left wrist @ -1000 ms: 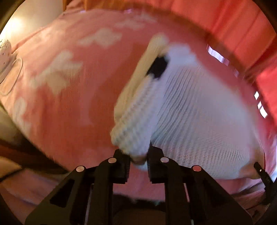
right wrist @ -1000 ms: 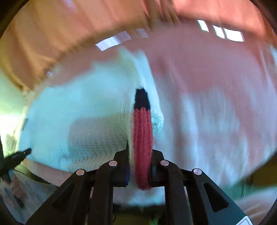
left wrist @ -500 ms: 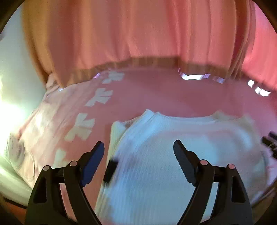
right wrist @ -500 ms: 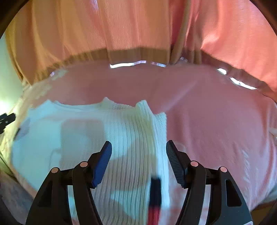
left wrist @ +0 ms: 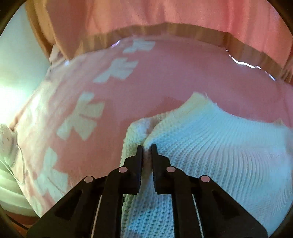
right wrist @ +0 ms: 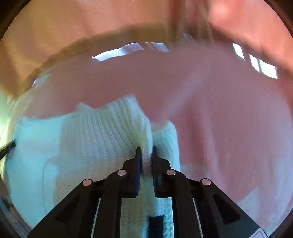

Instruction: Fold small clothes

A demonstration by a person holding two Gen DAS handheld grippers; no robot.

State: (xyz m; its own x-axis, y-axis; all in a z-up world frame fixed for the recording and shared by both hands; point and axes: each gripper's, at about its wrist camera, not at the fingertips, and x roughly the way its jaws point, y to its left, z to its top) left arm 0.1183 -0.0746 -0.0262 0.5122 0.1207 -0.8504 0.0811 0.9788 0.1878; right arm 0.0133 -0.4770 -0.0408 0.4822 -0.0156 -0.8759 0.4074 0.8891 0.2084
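A home bedroom, by the look of it. Most of the left wrist view is filled by a soft pink bedspread (left wrist: 164, 82) printed with pale bow shapes (left wrist: 80, 119), lying over what appears to be a bed. Along the top of both views hang pink curtains (left wrist: 164, 14) with a tan band at the hem, daylight showing in slivers beneath them. At the left edge a pale wall (left wrist: 16, 55) glows with strong light. A white knitted garment (left wrist: 219, 146) lies on the spread.

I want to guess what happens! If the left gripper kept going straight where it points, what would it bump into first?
Most likely the white knitted sweater: the left gripper, whose jaws have just closed, already pinches a fold of it. Just beyond lies the pink blanket.
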